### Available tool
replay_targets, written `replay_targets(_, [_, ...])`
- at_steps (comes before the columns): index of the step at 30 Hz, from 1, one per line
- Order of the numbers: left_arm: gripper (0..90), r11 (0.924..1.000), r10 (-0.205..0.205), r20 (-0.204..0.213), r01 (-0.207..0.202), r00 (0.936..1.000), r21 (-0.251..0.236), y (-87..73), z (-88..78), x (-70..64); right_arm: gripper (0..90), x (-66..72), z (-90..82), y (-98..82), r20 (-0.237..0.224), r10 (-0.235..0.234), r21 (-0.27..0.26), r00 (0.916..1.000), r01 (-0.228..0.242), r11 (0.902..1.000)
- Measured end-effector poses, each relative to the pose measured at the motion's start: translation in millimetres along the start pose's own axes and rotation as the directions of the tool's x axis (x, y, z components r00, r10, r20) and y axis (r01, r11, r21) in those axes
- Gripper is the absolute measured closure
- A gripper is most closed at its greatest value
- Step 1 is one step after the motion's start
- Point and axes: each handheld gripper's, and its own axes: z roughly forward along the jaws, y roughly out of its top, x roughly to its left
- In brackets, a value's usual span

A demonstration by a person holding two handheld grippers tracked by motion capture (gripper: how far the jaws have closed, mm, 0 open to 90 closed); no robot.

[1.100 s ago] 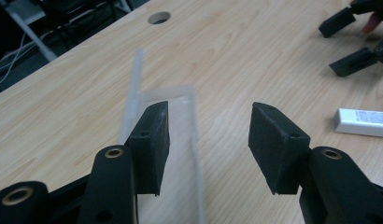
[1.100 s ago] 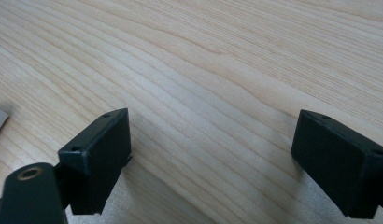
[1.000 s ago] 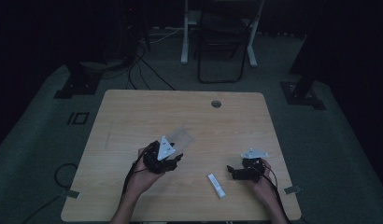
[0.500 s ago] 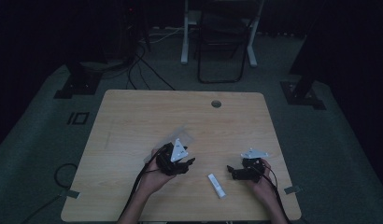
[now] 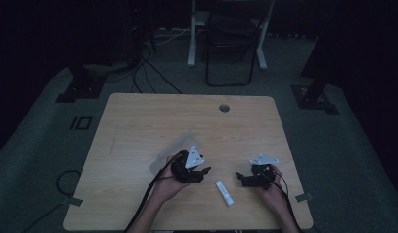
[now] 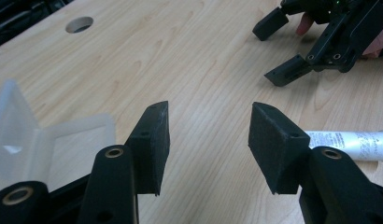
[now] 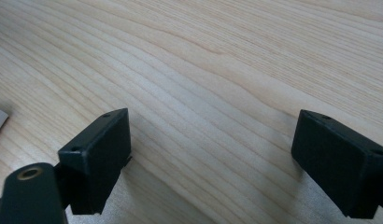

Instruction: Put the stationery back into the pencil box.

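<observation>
Wooden table, light grain, with a round cable hole near its far edge, right of centre. Left gripper: held in the person's left hand over the near middle of the table, grey three-cornered plate on top, cable trailing back toward the near edge; jaws stand apart with bare wood between them and nothing grasped, as the left gripper view confirms. Right gripper: held in the right hand at the near right of the table, jaws pointing left toward the other gripper; in the right gripper view its jaws are spread wide over bare table, released, nothing between the pads. White tube: lies flat on the table near the front edge, between the two grippers, apart from both; in the left gripper view it shows as a silvery-white printed cylinder just behind that gripper's right-hand jaw, untouched. Clear plastic bag: translucent, lies flat on the table just to the far left of the left gripper; in the left gripper view it sits beside the left-hand jaw, one corner raised. Surroundings: dark carpeted floor, a chair frame beyond the far edge of the table, loose cables on the floor at far left.
</observation>
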Motion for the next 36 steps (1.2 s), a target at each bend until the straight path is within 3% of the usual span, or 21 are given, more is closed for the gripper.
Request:
replay_targets(17, [48.6, 0.9993, 0.008, 0.064, -0.011, 0.9979, 0.037, 2.6, 37.1, -15.8, 11.9, 0.0, 0.0, 0.0, 0.001, 0.001, -0.001, 1.0000, -0.001, 1.0000])
replay_targets(23, [48.6, 0.9973, 0.016, 0.087, -0.022, 0.9961, 0.070, 2.2, 53.2, -21.2, 11.9, 0.0, 0.0, 0.0, 0.000, 0.001, 0.000, 1.0000, -0.001, 1.0000])
replay_targets(36, [48.6, 0.9941, 0.017, 0.119, -0.030, 0.9928, 0.104, 3.5, 71.1, -27.2, 12.1, -1.2, -0.3, -0.2, 0.013, 0.013, -0.001, 0.9998, -0.013, 0.9999])
